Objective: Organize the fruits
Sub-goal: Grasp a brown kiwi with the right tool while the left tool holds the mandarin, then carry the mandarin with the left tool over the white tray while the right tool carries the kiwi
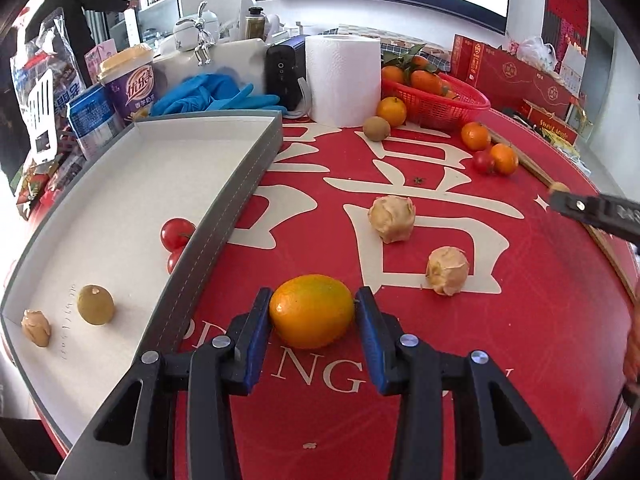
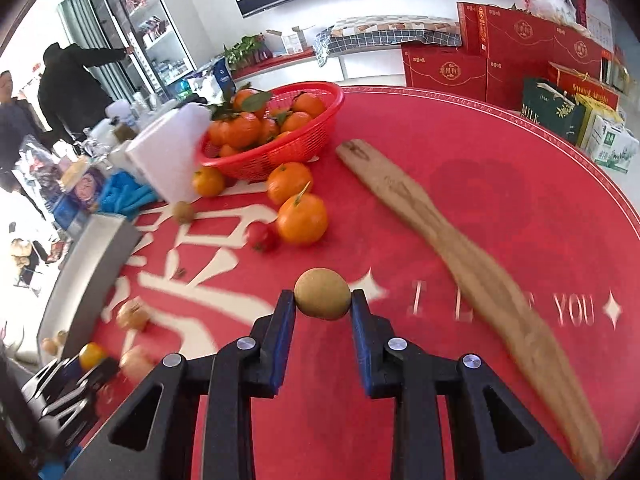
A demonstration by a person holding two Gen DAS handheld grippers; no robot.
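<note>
Fruit sorting update: both my grippers are loaded right now. My left gripper point(image 1: 312, 312) is clamped on an orange citrus point(image 1: 311, 311), held just beside the grey tray point(image 1: 224, 208), which already has tomatoes point(image 1: 177, 233) and a couple of small tan fruits in it. My right gripper point(image 2: 322, 300) is squeezed on a small brown round fruit point(image 2: 322, 294) over the red tablecloth point(image 2: 480, 208), well apart from the tray. Next I reckon the citrus goes over the tray wall first, clear of the tomatoes, then the right follows.

Bright daylight, fisheye-warped edges; right wrist view motion-blurred.
</note>
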